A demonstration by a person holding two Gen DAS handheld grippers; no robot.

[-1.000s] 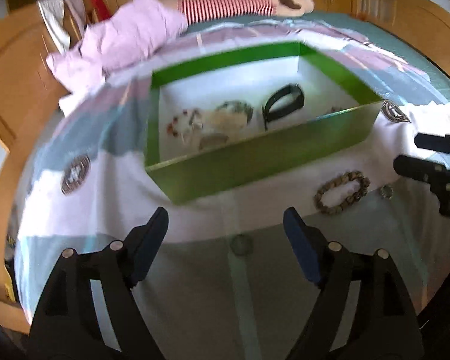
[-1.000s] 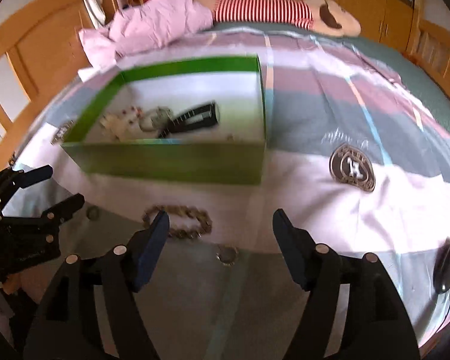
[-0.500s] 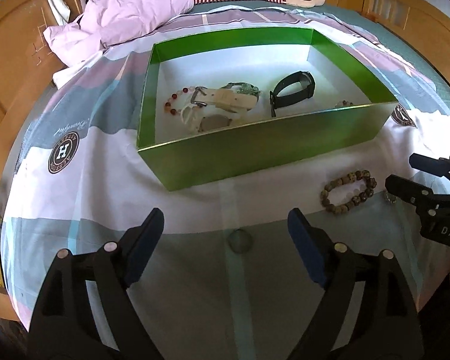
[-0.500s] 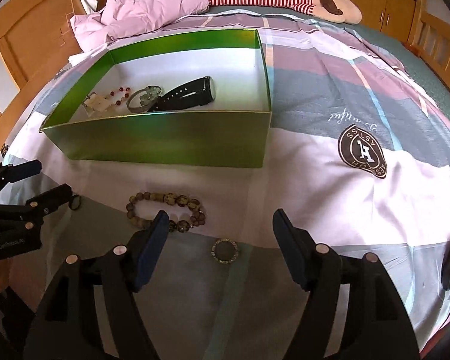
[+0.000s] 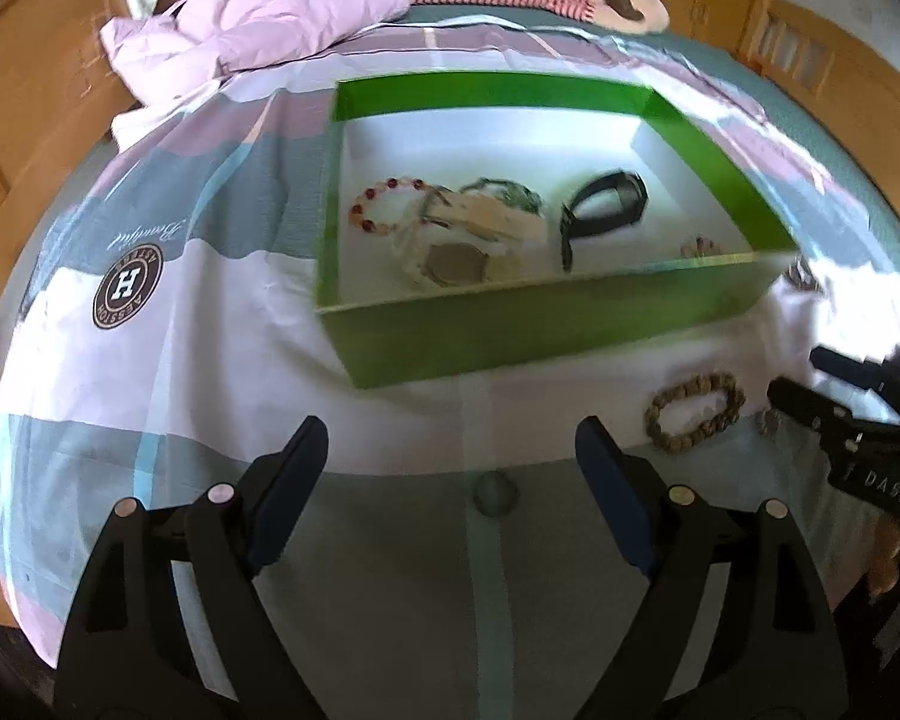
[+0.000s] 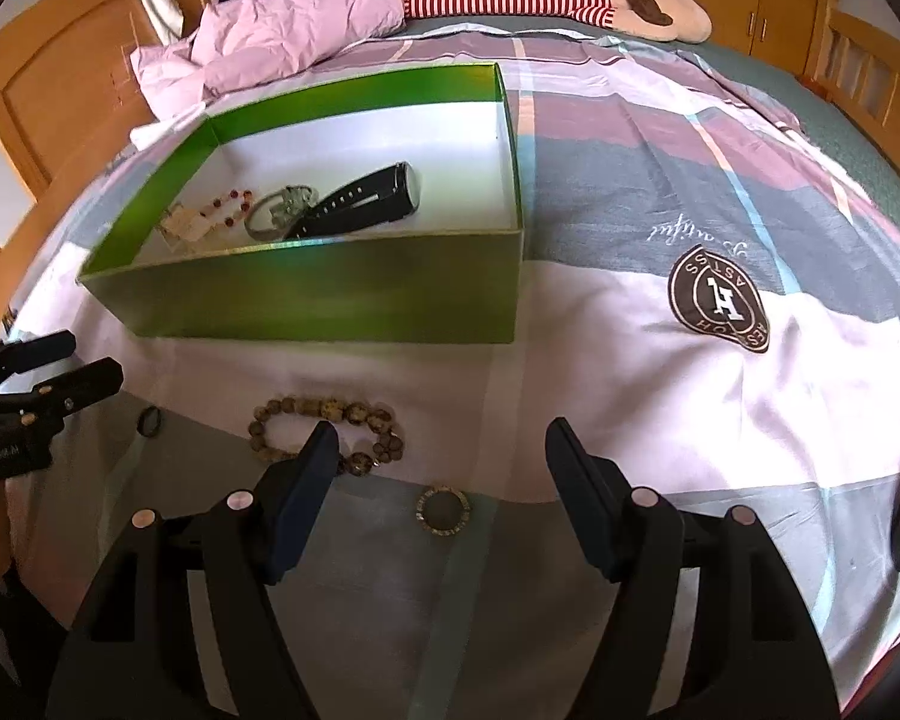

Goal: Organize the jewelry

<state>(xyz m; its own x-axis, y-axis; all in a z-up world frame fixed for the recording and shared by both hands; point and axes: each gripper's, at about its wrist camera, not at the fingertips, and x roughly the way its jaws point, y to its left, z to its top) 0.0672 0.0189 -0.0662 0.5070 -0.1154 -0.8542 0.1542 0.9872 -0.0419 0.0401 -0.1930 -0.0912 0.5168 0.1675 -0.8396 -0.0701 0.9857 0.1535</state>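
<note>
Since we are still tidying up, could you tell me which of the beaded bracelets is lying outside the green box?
The brown wooden-bead bracelet: it lies on the bedspread before the green box, while the red-beaded bracelet sits inside.

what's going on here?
A person with two handheld grippers is sorting jewelry on a bed into a green box. Watches and a red bead bracelet already lie inside. A brown bead bracelet and a ring are outside. Left gripper and right gripper are open and empty.

One green box (image 6: 330, 300); one black watch (image 6: 360, 201) inside it; one wooden bead bracelet (image 6: 330, 426) and two small rings (image 6: 442, 509) (image 6: 149, 422) on the bed; two grippers (image 6: 435, 468) (image 5: 450, 462)
</note>
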